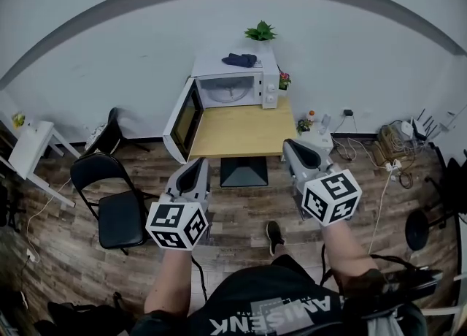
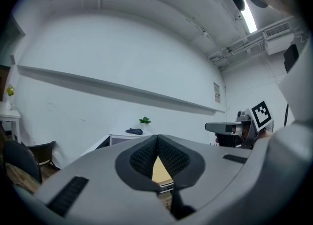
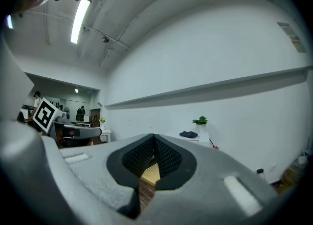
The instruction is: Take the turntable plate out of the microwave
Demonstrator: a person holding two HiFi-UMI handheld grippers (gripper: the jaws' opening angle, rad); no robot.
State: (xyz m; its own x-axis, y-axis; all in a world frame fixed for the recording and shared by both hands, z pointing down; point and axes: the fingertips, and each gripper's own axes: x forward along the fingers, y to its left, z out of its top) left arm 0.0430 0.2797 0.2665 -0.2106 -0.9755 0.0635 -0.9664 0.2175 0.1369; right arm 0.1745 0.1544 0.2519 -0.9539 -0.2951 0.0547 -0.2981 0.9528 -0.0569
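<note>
Left gripper [image 2: 157,138]: jaws closed, pads meeting at the tips, nothing held between them. Right gripper [image 3: 153,137]: same condition, jaws together and empty. Both grippers are held level, side by side in front of the person, pointing toward the counter [image 1: 233,131], and both are well short of it, over the wooden floor [image 1: 241,218].

Microwave [image 1: 235,86]: white, standing at the far edge of the counter against the wall. Its door [image 1: 182,121] is swung fully open to the left, overhanging the counter's left side. Turntable plate [image 1: 228,93]: visible as a pale round shape inside the open cavity, in place on the cavity floor. Neither gripper is touching it or the microwave.

On top of the microwave: a dark cloth [image 1: 240,59] near the middle and a small potted plant [image 1: 260,32] toward the back right. The counter surface in front of the microwave is bare light wood.

Surroundings: a black folding chair [image 1: 118,207] stands on the floor to the left of the left gripper. Cables and small items lie along the wall at right, too small to identify.
</note>
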